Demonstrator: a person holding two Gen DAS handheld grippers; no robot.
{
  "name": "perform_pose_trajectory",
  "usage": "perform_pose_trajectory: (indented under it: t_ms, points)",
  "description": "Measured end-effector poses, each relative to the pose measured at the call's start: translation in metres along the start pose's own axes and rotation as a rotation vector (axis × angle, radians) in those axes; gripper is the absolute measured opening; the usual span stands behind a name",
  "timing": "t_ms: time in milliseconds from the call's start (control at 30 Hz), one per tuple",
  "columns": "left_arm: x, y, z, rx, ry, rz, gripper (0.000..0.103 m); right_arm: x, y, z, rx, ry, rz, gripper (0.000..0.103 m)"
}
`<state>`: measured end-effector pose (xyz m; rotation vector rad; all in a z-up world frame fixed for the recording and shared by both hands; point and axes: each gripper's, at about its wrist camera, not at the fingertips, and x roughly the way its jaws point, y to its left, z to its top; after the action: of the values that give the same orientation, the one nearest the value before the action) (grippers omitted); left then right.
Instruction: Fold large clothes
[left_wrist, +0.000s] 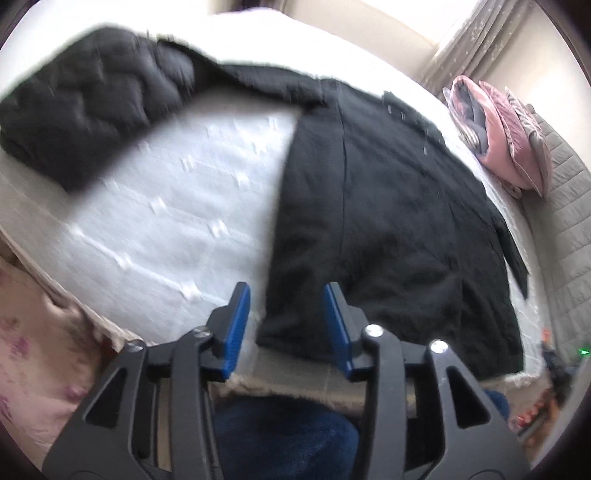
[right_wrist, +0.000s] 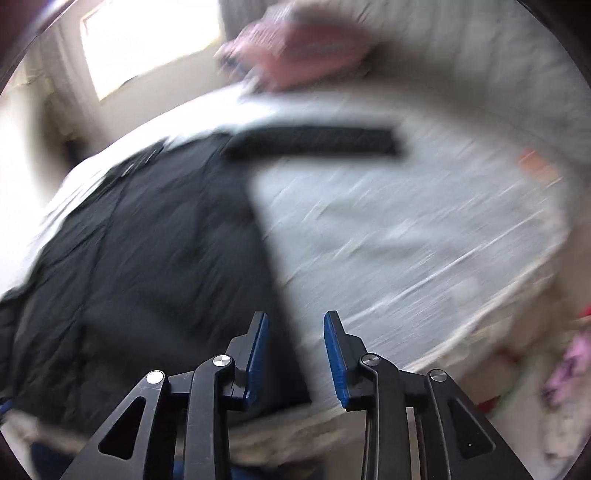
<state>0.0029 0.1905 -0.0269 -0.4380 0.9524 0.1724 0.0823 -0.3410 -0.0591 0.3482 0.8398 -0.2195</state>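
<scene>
A large black coat (left_wrist: 388, 221) lies spread flat on the white bed (left_wrist: 177, 221), hem toward me. Its right sleeve (right_wrist: 314, 142) sticks out sideways in the blurred right wrist view, where the coat body (right_wrist: 147, 258) fills the left half. My left gripper (left_wrist: 288, 291) hovers above the coat's near left hem corner, open, with nothing pressed between the blue pads (left_wrist: 238, 325). My right gripper (right_wrist: 295, 321) hangs over the coat's near right edge, also open and empty. A folded dark quilted jacket (left_wrist: 85, 118) rests at the far left of the bed.
Pink pillows (left_wrist: 506, 136) are stacked at the head end beside a grey quilted headboard (left_wrist: 565, 221). A window (right_wrist: 147, 40) and curtains (left_wrist: 480, 40) lie beyond. A floral cloth (left_wrist: 33, 332) sits off the bed's near left. A person's blue-clad legs (left_wrist: 284, 435) stand below the gripper.
</scene>
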Motion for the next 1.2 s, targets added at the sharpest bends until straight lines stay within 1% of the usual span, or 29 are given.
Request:
perform_pose_trajectory:
  t_ms: [33,67,100,167,200,233,300,367,400,433,467,500,533,567,600,633,667,700,733,767,800,833,933,967,1000,1033,1100,1133,1200]
  points:
    - [-0.004,-0.008,0.005,0.010,-0.042,0.007,0.055,-0.013,0.001,0.005,0.005,-0.056,0.000,0.036]
    - [-0.003,-0.019,0.010,0.034,-0.071,-0.003,0.061,-0.020,0.007,0.008,0.002,-0.082,0.045,0.038]
    - [0.001,-0.030,0.012,0.059,-0.073,-0.014,0.062,-0.021,0.016,0.010,-0.020,-0.080,0.088,0.038]
    - [0.024,-0.051,0.014,0.115,-0.037,-0.028,0.062,-0.004,0.057,0.010,-0.153,-0.013,0.211,0.038]
    - [0.040,-0.058,0.012,0.130,0.000,-0.014,0.062,0.008,0.072,0.007,-0.204,0.026,0.231,0.038]
    - [0.059,-0.061,0.009,0.134,0.050,0.009,0.062,0.024,0.087,0.002,-0.251,0.075,0.225,0.038]
    - [0.088,-0.056,0.000,0.122,0.115,0.029,0.062,0.049,0.096,-0.004,-0.267,0.157,0.240,0.038]
    - [0.104,-0.047,-0.005,0.089,0.157,0.041,0.062,0.078,0.088,-0.011,-0.226,0.275,0.226,0.036]
    - [0.111,-0.038,-0.005,0.051,0.192,0.019,0.062,0.088,0.076,-0.009,-0.156,0.322,0.268,0.034]
    - [0.112,-0.034,-0.002,0.023,0.194,-0.001,0.062,0.091,0.068,-0.007,-0.142,0.319,0.275,0.034]
    - [0.111,-0.031,0.001,0.009,0.192,-0.006,0.062,0.093,0.064,-0.006,-0.178,0.303,0.209,0.034]
    - [0.109,-0.030,0.003,-0.002,0.195,0.000,0.062,0.096,0.062,-0.006,-0.221,0.291,0.118,0.038]
    - [0.104,-0.032,0.008,-0.014,0.190,0.006,0.062,0.096,0.060,-0.005,-0.237,0.285,0.105,0.038]
    - [0.098,-0.036,0.012,-0.019,0.170,0.003,0.062,0.093,0.058,-0.003,-0.230,0.286,0.143,0.038]
    - [0.088,-0.045,0.020,-0.011,0.121,-0.009,0.062,0.087,0.051,0.005,-0.199,0.265,0.205,0.038]
    - [0.082,-0.054,0.024,0.004,0.092,-0.016,0.063,0.081,0.044,0.015,-0.163,0.231,0.249,0.039]
    - [0.076,-0.065,0.030,0.023,0.067,-0.020,0.067,0.077,0.035,0.025,-0.124,0.201,0.280,0.048]
    - [0.073,-0.082,0.040,0.055,0.032,-0.030,0.076,0.074,0.023,0.039,-0.066,0.162,0.305,0.066]
    - [0.074,-0.094,0.047,0.073,0.012,-0.038,0.080,0.073,0.013,0.051,-0.017,0.135,0.309,0.074]
    - [0.077,-0.105,0.054,0.086,-0.004,-0.041,0.081,0.076,0.002,0.063,0.029,0.111,0.306,0.083]
    - [0.081,-0.119,0.063,0.101,-0.022,-0.045,0.081,0.084,-0.013,0.080,0.088,0.087,0.302,0.083]
    - [0.089,-0.138,0.075,0.120,-0.042,-0.049,0.081,0.093,-0.023,0.091,0.130,0.085,0.305,0.083]
    - [0.121,-0.170,0.100,0.129,-0.036,-0.043,0.082,0.131,-0.061,0.117,0.313,0.113,0.352,0.083]
    - [0.127,-0.174,0.106,0.133,-0.034,-0.040,0.082,0.144,-0.070,0.124,0.354,0.121,0.330,0.083]
    - [0.142,-0.183,0.111,0.134,-0.014,-0.036,0.082,0.154,-0.081,0.131,0.380,0.121,0.314,0.083]
    - [0.150,-0.189,0.113,0.136,-0.009,-0.039,0.082,0.163,-0.088,0.136,0.403,0.120,0.309,0.083]
    - [0.160,-0.201,0.114,0.163,-0.029,-0.037,0.082,0.179,-0.103,0.147,0.466,0.123,0.291,0.083]
    - [0.169,-0.210,0.113,0.191,-0.041,0.004,0.082,0.190,-0.110,0.153,0.501,0.116,0.270,0.083]
    - [0.184,-0.222,0.111,0.239,-0.048,0.072,0.082,0.206,-0.126,0.158,0.559,0.096,0.255,0.083]
